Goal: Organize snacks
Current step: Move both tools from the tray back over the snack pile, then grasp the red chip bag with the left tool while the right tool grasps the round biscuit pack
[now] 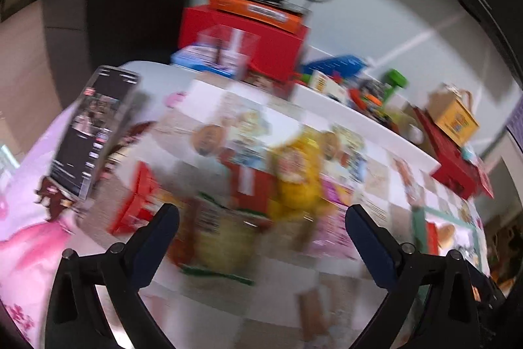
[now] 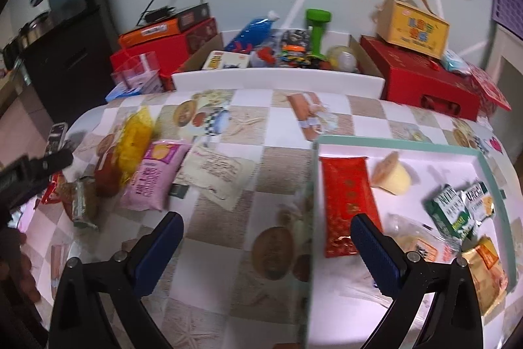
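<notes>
Mid-sort; both tongs spread apart, empty. Left gripper (image 1: 261, 215) hovers over the loose pile: yellow bag (image 2: 135, 133), pink bag (image 2: 153, 175); view blurred. Tray (image 2: 408, 145) holds red packet (image 2: 346, 205); right gripper (image 2: 266, 224) beside it. Next move, likely: close on one pile bag.

Counts, right wrist view unless noted

- Tray (image 2: 398, 143), mint rim: 1
- In tray: red packet (image 2: 346, 201) 1; pudding cup (image 2: 394, 177) 1; green-and-white packets (image 2: 452, 213) 2; yellowish packets (image 2: 487, 264) at least 2, front ones partly hidden
- Loose pile on tablecloth: pink bag (image 2: 153, 177) 1; yellow bag (image 2: 135, 139) 1; further wrappers (image 2: 81, 201) at least 2, exact number unclear
- Phone (image 1: 94, 130), left wrist view: 1
- Left wrist view blurred, snacks there not countable
</notes>
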A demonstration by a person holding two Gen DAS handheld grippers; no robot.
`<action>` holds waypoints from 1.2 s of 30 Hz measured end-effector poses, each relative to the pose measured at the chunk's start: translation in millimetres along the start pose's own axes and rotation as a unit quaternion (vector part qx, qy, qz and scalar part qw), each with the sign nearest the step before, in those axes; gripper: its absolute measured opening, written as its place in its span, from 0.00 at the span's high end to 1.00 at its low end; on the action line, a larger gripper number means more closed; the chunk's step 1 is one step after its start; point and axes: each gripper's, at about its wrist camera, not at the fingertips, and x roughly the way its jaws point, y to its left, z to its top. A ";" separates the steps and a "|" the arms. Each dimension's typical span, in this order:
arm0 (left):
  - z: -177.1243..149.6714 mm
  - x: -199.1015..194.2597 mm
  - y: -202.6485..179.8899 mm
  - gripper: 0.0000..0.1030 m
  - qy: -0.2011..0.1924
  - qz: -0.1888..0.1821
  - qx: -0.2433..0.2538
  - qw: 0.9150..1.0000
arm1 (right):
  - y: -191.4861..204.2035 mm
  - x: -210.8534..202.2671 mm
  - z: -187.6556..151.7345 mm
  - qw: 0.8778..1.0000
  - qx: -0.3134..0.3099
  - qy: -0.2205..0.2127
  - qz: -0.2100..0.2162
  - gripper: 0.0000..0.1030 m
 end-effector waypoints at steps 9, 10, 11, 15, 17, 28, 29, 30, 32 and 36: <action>9.5 25.7 53.5 0.27 0.028 0.046 -0.007 0.999 | 9.8 9.6 -0.7 1.000 -0.011 0.010 -0.005 0.00; 7.9 29.5 56.9 0.31 0.034 0.045 -0.008 0.998 | 11.0 9.7 -0.5 1.000 -0.011 0.010 -0.005 0.00; 6.3 31.4 59.0 0.32 0.038 0.044 -0.008 0.998 | 12.8 9.4 0.2 1.000 -0.012 0.009 -0.002 0.00; -1.7 36.4 63.1 0.45 0.048 0.037 -0.010 0.998 | 24.4 6.2 3.9 1.000 -0.014 0.002 0.024 0.00; -2.9 35.7 60.7 0.49 0.047 0.016 -0.007 0.999 | 34.7 5.7 6.6 0.999 -0.021 -0.002 0.040 0.00; -11.7 35.1 47.1 0.51 0.061 -0.019 0.016 0.998 | 116.4 17.8 -5.1 0.990 -0.102 0.016 0.101 0.04; -12.4 34.1 47.9 0.51 0.063 -0.022 0.014 0.998 | 123.7 21.7 -7.6 0.988 -0.105 0.023 0.107 0.05; -13.2 33.4 48.8 0.51 0.064 -0.025 0.013 0.998 | 129.6 24.5 -10.0 0.988 -0.107 0.027 0.112 0.06; -14.8 31.9 50.7 0.51 0.067 -0.031 0.010 0.997 | 142.7 31.4 -14.8 0.986 -0.114 0.036 0.119 0.07; -15.9 31.1 56.4 0.51 0.071 -0.045 0.001 0.997 | 161.4 41.6 -22.8 0.984 -0.124 0.047 0.122 0.12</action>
